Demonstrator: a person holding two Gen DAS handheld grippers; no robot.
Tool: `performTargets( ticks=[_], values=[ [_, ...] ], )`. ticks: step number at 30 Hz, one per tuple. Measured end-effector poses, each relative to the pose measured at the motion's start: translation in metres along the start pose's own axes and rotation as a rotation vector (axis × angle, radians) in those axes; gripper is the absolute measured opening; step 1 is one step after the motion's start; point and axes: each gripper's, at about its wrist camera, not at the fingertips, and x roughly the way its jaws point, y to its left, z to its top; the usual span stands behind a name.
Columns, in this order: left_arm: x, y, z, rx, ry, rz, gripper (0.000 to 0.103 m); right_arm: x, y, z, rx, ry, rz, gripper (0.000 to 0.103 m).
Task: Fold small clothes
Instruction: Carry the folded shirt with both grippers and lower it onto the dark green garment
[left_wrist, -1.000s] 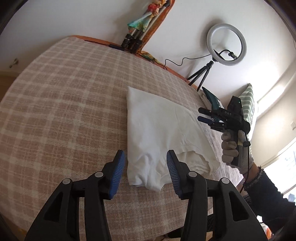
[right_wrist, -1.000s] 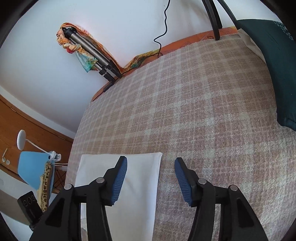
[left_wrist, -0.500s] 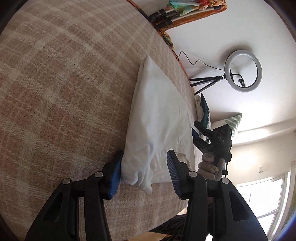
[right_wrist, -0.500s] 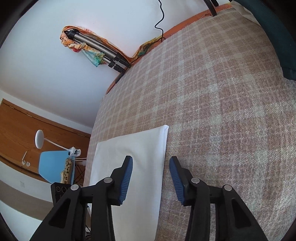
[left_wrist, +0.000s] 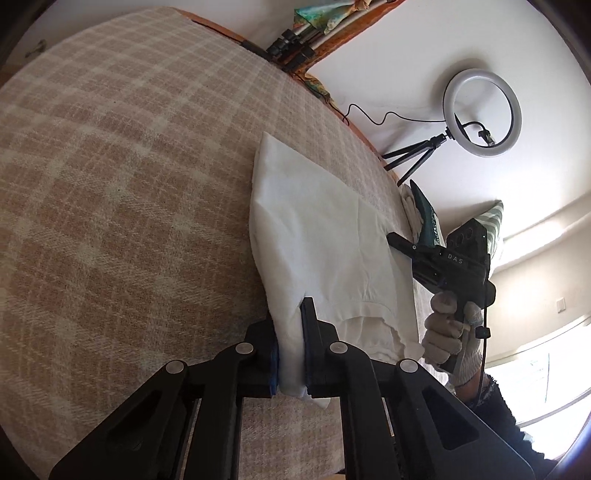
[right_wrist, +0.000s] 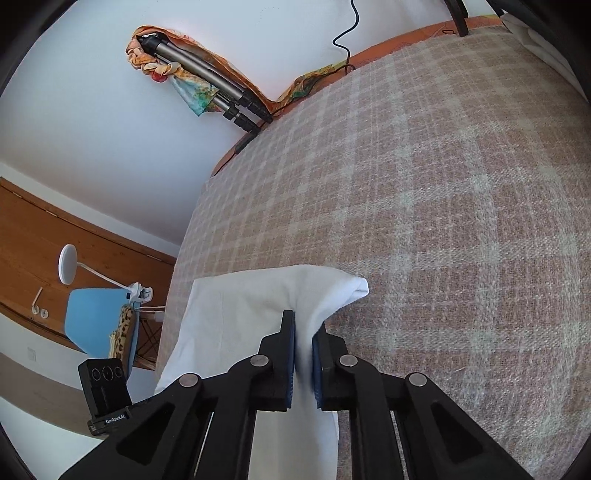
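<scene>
Jaws on both tools are clamped on cloth: the left gripper (left_wrist: 291, 354) is closing on the near edge of the white garment (left_wrist: 317, 236), with a bunched fold of fabric pinched between its blue pads, while the right gripper (right_wrist: 303, 356) has its jaws pressed together on the opposite edge, where the cloth rises in a small peak toward one loose corner. The garment lies on the checked blanket (left_wrist: 122, 206) that covers the bed, already reduced to a narrow panel — its long sides lie straight and layered hems show at the near end in the left wrist view, so at least one fold is judged complete. Remaining work, as far as these views allow: lift the two gripped points, carry one end over the other to shorten the panel, then lay it flat and let go. Both grips sit at the edges rather than the middle, which suits such a fold. Whether each pinch takes in every layer cannot be confirmed — the fabric hides its own underside. Beyond the garment, a dark green item (left_wrist: 424, 214) lies on something white near the far bed edge; it may be further laundry.
</scene>
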Motion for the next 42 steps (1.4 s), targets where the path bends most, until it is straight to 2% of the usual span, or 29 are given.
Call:
performTargets(
  ticks=[8,15,21,30,42],
  values=[
    [0.000,-0.019,0.001,0.089,-0.040,0.016,0.007,-0.017,0.036,-0.002,-0.107,-0.048,-0.054,0.004],
    [0.003,-0.043,0.003,0.132,-0.057,-0.022,0.007,-0.036,0.055,-0.003,-0.152,-0.089,-0.068,0.004],
    [0.009,-0.074,0.005,0.176,-0.045,-0.068,0.007,-0.065,0.057,-0.005,-0.166,-0.132,-0.092,0.004],
    [0.035,-0.123,0.002,0.236,-0.015,-0.123,0.007,-0.122,0.045,-0.001,-0.169,-0.208,-0.132,0.004],
    [0.097,-0.194,0.017,0.320,0.033,-0.185,0.007,-0.204,-0.006,0.021,-0.109,-0.303,-0.200,0.004]
  ],
)
